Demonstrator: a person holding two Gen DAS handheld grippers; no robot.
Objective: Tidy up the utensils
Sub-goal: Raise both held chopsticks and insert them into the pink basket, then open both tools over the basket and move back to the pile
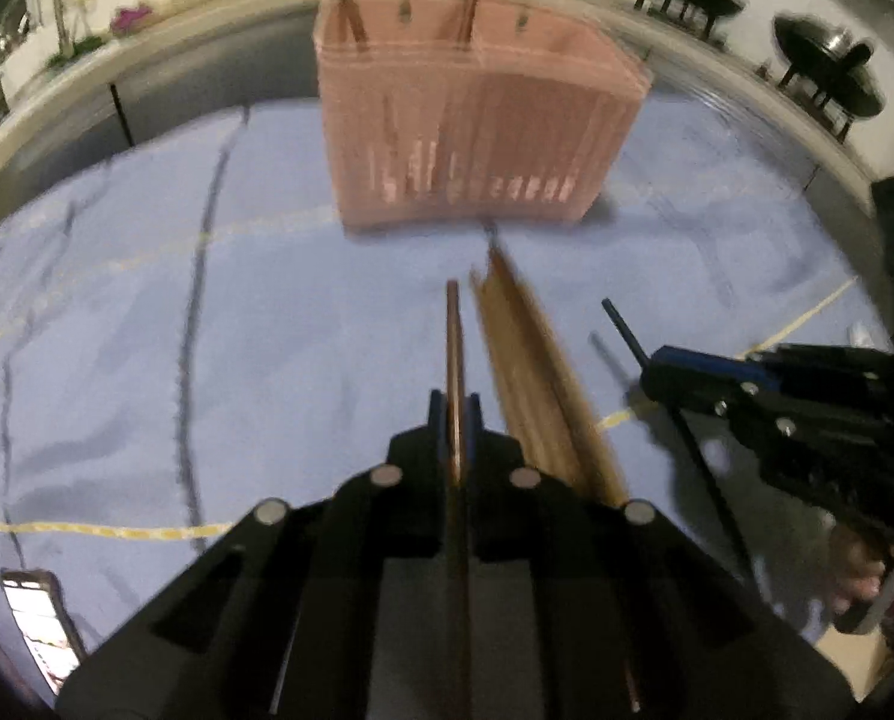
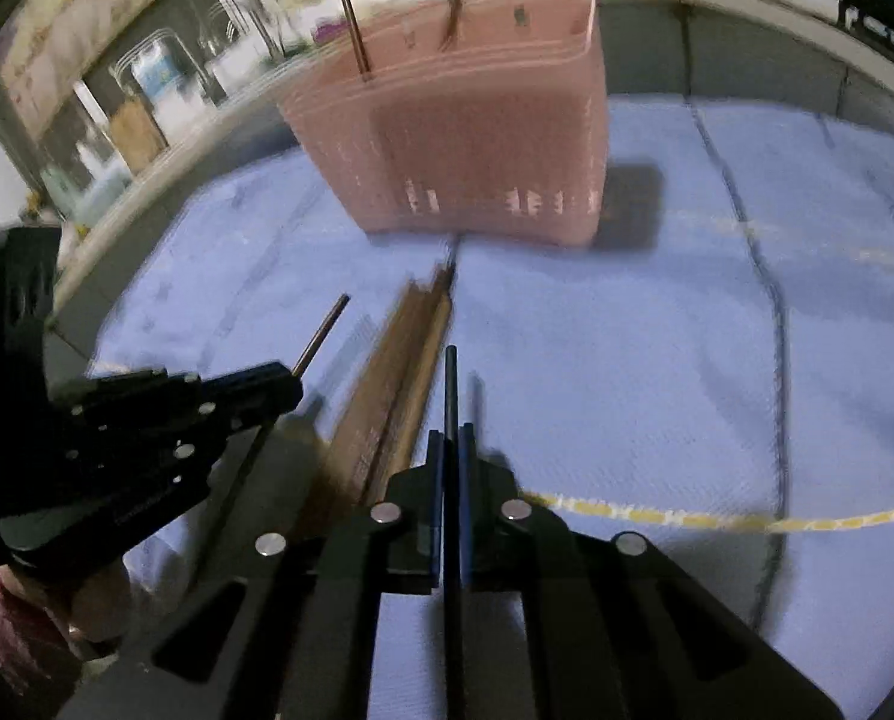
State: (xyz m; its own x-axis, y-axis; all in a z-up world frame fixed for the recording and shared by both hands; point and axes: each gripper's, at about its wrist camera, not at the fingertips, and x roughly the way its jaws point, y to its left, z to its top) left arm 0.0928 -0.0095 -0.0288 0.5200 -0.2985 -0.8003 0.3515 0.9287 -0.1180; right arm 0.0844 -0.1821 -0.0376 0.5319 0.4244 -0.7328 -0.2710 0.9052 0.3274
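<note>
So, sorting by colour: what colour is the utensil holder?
Pink utensil holder, clearest in the left wrist view.

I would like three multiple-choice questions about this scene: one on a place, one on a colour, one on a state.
1. Where do the loose brown chopsticks lie?
A. inside the basket
B. on the blue cloth, between both grippers
C. on the phone

2. What colour is the basket?
A. pink
B. green
C. white

3. What is the left gripper doing?
A. open, holding nothing
B. shut on a brown chopstick
C. shut on the basket

Answers: 1 B, they rest on the cloth before the basket. 2 A, its walls look pink. 3 B, the stick passes between its closed fingers.
</note>
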